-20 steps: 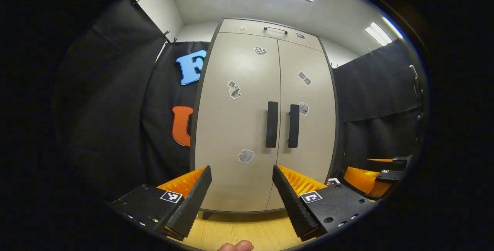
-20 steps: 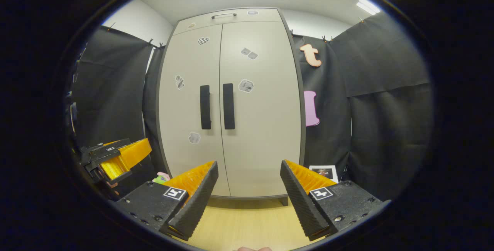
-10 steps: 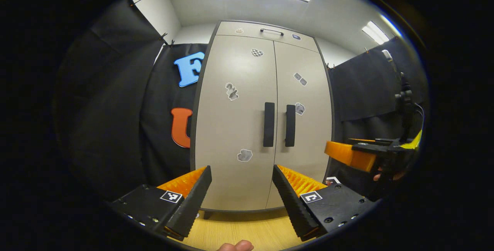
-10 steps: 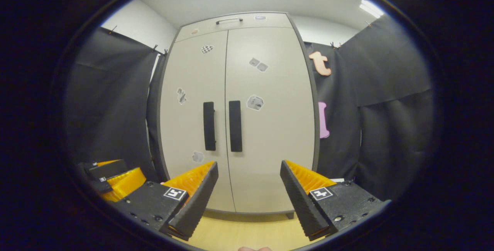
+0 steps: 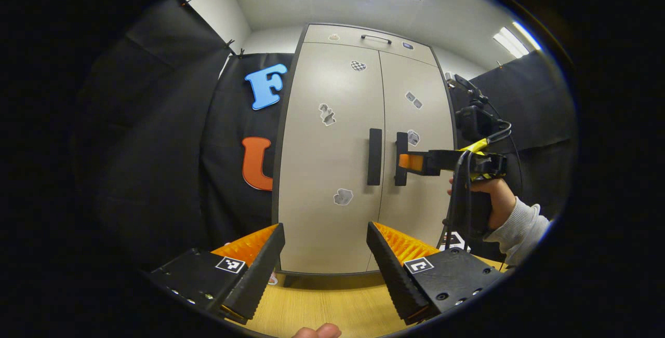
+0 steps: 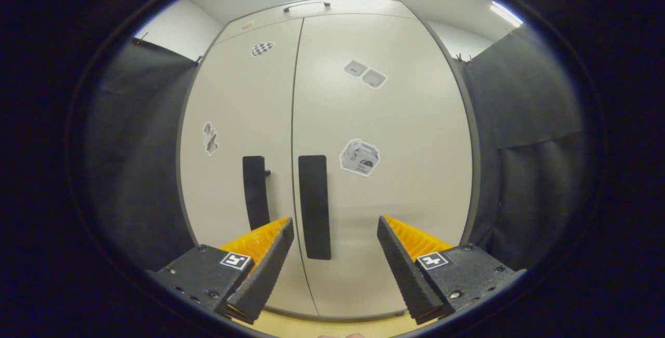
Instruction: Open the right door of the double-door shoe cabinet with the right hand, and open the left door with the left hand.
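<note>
The beige shoe cabinet stands ahead with its left door (image 5: 327,172) and right door (image 5: 423,203) both closed. Two black vertical handles flank the middle seam: the left handle (image 5: 374,157) and the right handle (image 5: 400,146). My left gripper (image 5: 325,226) is open, well back from the cabinet and low. My right gripper (image 5: 408,161), held by a hand (image 5: 491,198), has its tips at the right handle. In the right gripper view the right gripper (image 6: 335,219) is open, close to the right door (image 6: 384,120). The right handle (image 6: 314,205) stands just inside its left finger, and the left handle (image 6: 256,192) lies beyond it.
A shallow top drawer with a slim handle (image 5: 375,38) caps the cabinet. Black cloth walls (image 5: 156,146) close in on both sides. Light wooden floor (image 5: 332,301) runs up to the cabinet's foot. A small card (image 5: 456,238) lies at its right foot. Stickers dot both doors.
The right gripper rose and moved forward to the right handle, so the cabinet looms much larger in its view. The left gripper stayed back, turning only slightly. Both doors remain closed.
</note>
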`<state>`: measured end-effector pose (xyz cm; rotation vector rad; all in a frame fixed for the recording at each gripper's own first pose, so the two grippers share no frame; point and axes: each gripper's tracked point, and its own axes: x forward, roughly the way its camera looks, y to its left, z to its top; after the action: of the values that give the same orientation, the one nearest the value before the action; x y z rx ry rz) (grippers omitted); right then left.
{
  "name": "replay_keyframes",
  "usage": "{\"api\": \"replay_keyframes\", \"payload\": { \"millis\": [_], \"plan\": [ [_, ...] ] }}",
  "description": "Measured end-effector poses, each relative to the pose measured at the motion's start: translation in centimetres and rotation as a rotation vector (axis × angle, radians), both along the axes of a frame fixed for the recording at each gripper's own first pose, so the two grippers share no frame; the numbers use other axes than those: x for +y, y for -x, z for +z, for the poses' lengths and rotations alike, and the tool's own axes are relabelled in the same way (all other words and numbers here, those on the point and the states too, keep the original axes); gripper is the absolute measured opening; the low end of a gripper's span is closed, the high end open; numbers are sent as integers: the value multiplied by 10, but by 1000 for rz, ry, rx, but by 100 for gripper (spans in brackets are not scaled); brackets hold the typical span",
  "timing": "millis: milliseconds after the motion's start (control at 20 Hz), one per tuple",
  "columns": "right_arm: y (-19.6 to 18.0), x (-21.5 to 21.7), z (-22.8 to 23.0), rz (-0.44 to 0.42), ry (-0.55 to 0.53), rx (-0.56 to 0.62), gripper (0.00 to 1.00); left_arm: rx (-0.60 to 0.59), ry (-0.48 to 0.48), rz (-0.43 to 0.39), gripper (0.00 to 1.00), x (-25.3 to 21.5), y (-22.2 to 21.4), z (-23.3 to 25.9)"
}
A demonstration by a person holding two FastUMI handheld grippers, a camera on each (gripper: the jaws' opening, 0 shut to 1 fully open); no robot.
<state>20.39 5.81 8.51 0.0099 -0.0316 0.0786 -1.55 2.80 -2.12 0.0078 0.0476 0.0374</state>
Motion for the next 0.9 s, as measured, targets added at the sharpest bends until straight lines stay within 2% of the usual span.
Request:
{"api": "replay_keyframes", "payload": {
  "millis": [250, 400, 500, 900],
  "plan": [
    [-25, 10, 6, -26, 5, 11, 100, 8, 6, 38, 95, 15, -2, -3],
    [-35, 4, 11, -74, 38, 5, 100, 14, 9, 44, 95, 19, -5, -6],
    [-41, 6, 13, -65, 41, 2, 100, 12, 9, 47, 95, 20, -7, -6],
    [-42, 3, 14, -88, 41, -18, 99, 17, 22, 43, 95, 21, -16, -9]
  ]
}}
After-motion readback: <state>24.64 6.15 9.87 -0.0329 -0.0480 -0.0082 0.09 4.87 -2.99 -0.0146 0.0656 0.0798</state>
